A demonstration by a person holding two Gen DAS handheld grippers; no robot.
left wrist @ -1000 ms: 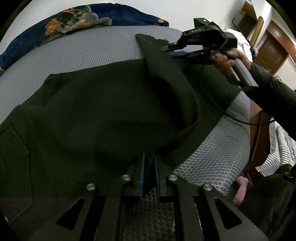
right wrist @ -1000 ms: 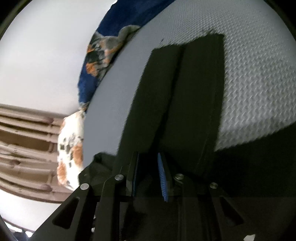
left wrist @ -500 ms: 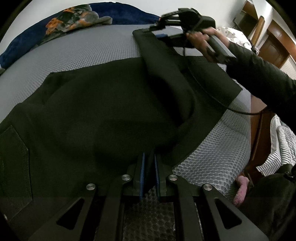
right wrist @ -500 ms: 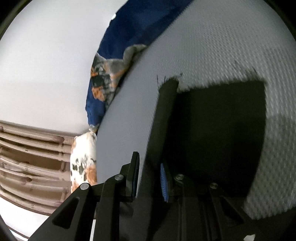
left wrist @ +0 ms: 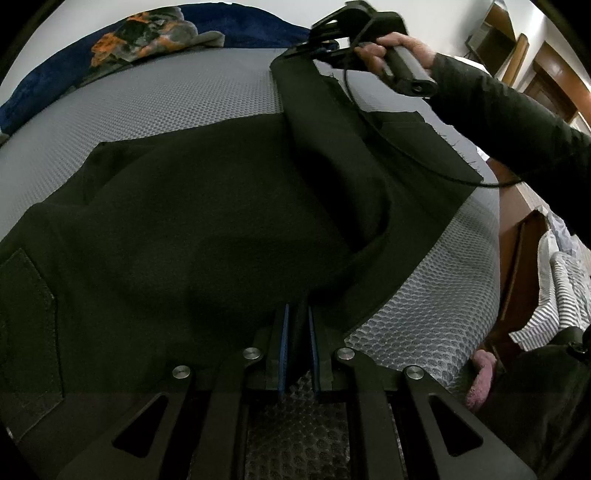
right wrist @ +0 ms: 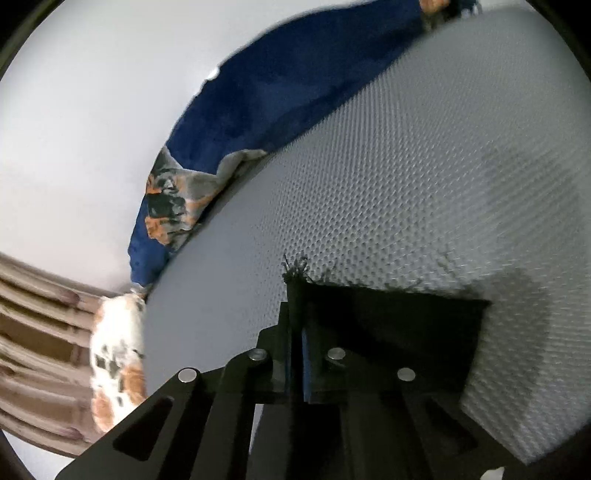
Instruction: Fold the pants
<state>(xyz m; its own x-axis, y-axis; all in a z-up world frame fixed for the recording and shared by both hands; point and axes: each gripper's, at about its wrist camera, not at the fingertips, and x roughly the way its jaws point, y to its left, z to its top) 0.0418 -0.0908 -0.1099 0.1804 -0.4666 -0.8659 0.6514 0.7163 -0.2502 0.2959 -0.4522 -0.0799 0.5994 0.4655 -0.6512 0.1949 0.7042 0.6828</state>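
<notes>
Black pants (left wrist: 192, 229) lie spread on a grey mesh mattress (left wrist: 155, 99), with a back pocket at the left. My left gripper (left wrist: 295, 325) is shut on the near edge of the pants. My right gripper (left wrist: 325, 44) is at the far side, shut on the frayed hem of one leg (left wrist: 306, 96), which it holds lifted off the mattress. In the right wrist view the right gripper (right wrist: 297, 332) pinches that hem (right wrist: 388, 317), which hangs over the mattress (right wrist: 406, 177).
A blue blanket with an orange and grey pattern (left wrist: 147, 33) lies along the far edge by the white wall. A wooden bed edge (left wrist: 517, 258), striped cloth (left wrist: 561, 295) and a pink item (left wrist: 480, 373) are at the right.
My right gripper has carried the leg hem up and away towards the far side, lifting it higher off the mattress. My left gripper has kept its hold in place.
</notes>
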